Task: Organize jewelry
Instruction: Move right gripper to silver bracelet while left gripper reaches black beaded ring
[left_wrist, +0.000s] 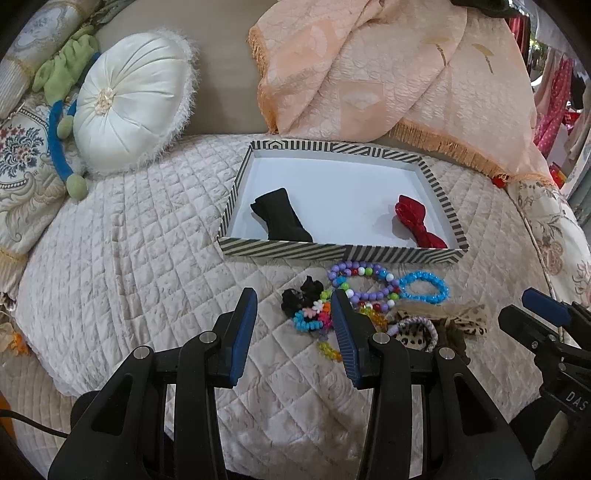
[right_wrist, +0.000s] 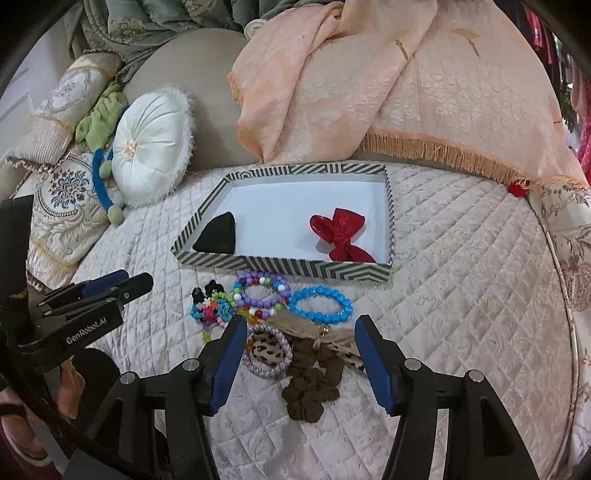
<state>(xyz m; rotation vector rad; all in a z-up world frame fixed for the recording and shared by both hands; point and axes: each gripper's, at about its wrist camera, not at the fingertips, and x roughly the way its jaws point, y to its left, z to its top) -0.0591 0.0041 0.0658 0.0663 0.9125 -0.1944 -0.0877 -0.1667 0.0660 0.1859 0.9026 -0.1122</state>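
Note:
A striped box (left_wrist: 288, 251) (right_wrist: 280, 264) with a white floor lies on the quilted bed; it holds a black bow (left_wrist: 282, 219) (right_wrist: 218, 236) on the left and a red bow (left_wrist: 417, 221) (right_wrist: 341, 234) on the right. In front of it lies a heap: a purple bead bracelet (left_wrist: 364, 284) (right_wrist: 262, 291), a blue bead bracelet (left_wrist: 424, 291) (right_wrist: 319, 304), a multicoloured bracelet cluster (left_wrist: 312, 315) (right_wrist: 212, 308), a leopard scrunchie (right_wrist: 267, 349), a tan leopard bow (right_wrist: 332, 336) and a brown scrunchie (right_wrist: 310, 384). My left gripper (left_wrist: 294, 306) hangs open over the cluster, holding nothing. My right gripper (right_wrist: 301, 326) stands open above the scrunchies, nothing gripped.
A round white cushion (left_wrist: 129, 99) (right_wrist: 151, 142), a green and blue plush toy (left_wrist: 61, 122) and embroidered pillows (right_wrist: 62, 206) lie at the left. A peach fringed throw (left_wrist: 388, 74) (right_wrist: 388, 92) drapes behind the box. Quilt stretches bare to the right (right_wrist: 461, 277).

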